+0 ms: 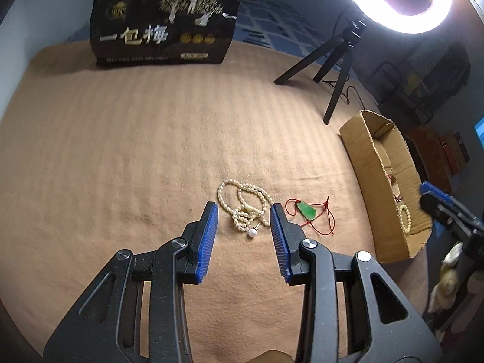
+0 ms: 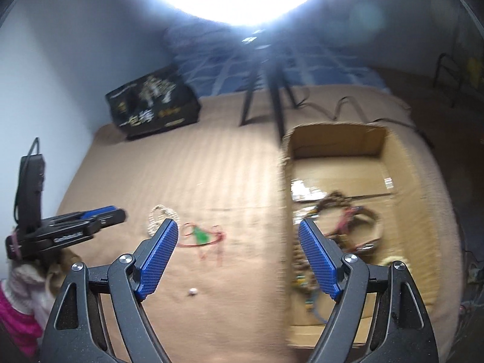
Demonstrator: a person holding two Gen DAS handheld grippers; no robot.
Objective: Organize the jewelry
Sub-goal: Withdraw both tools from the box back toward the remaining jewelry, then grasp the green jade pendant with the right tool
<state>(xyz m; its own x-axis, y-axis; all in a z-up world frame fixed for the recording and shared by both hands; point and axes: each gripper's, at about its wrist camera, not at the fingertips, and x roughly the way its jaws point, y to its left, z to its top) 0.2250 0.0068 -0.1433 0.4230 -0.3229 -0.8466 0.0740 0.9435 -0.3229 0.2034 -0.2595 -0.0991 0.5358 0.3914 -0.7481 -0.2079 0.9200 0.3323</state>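
Note:
A tangled pearl necklace (image 1: pixel 242 202) lies on the tan cloth (image 1: pixel 121 151), with a single loose pearl piece (image 1: pixel 251 233) just in front of it. My left gripper (image 1: pixel 243 210) hovers over them, open, and its blue fingers frame the necklace with nothing gripped. A green pendant on a red cord (image 1: pixel 307 210) lies to the right. In the right wrist view my right gripper (image 2: pixel 237 224) stands wide open and holds nothing, above the cloth beside the cardboard box (image 2: pixel 332 139). That view also shows the necklace (image 2: pixel 157 217), the pendant (image 2: pixel 201 236), the loose pearl (image 2: pixel 192 291) and the left gripper (image 2: pixel 119 213).
The cardboard box (image 1: pixel 363 151) at the right holds several bead strings and bracelets (image 2: pixel 348 220). A black printed bag (image 1: pixel 163 24) stands at the back. A ring light (image 1: pixel 414 0) on a black tripod (image 1: pixel 332 69) stands behind the box. A pink sleeve (image 2: pixel 15 317) shows at the far left.

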